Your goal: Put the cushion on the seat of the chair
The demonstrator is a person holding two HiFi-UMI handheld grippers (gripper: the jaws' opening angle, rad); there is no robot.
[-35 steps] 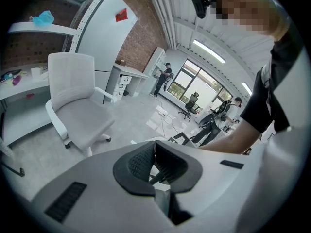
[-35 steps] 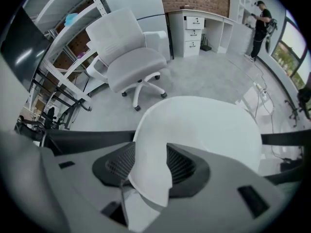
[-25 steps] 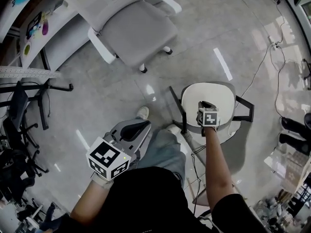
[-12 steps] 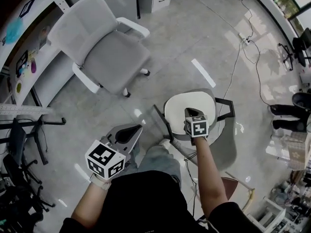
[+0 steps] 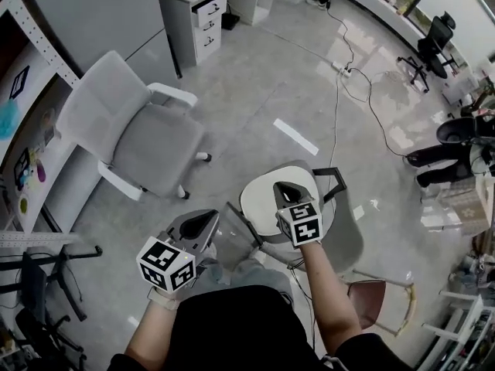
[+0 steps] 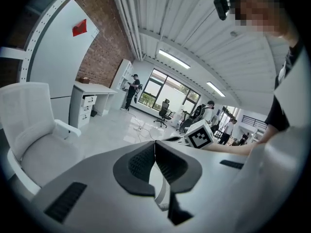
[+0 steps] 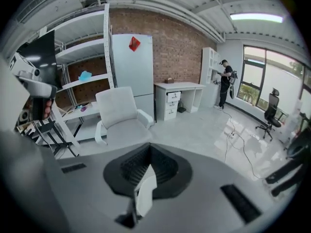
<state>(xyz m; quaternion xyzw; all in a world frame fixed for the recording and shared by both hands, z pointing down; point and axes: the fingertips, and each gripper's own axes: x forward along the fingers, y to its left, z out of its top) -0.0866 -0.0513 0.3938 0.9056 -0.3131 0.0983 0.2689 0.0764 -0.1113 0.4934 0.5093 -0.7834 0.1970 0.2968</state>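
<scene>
A round white cushion (image 5: 261, 200) with a grey underside hangs off the floor, and my right gripper (image 5: 288, 188) is shut on its near edge. In the right gripper view a white strip of the cushion (image 7: 146, 191) shows pinched between the shut jaws of the right gripper (image 7: 149, 152). My left gripper (image 5: 207, 219) is shut on nothing, left of the cushion; its tips (image 6: 154, 143) meet. The white office chair (image 5: 139, 141) stands to the upper left with its seat bare; it also shows as the office chair (image 6: 34, 140) and the office chair (image 7: 121, 115).
A black metal frame (image 5: 331, 179) stands under the cushion. A wooden stool (image 5: 375, 296) is at my lower right. White desk with drawers (image 5: 205, 14) stands at the back, shelving (image 5: 31, 68) at the left. Cables (image 5: 340, 76) run over the floor. A person (image 7: 226, 84) stands far off.
Both grippers have come up, the right one far more, with the cushion's edge in it. The office chair now lies further left and lower in the head view.
</scene>
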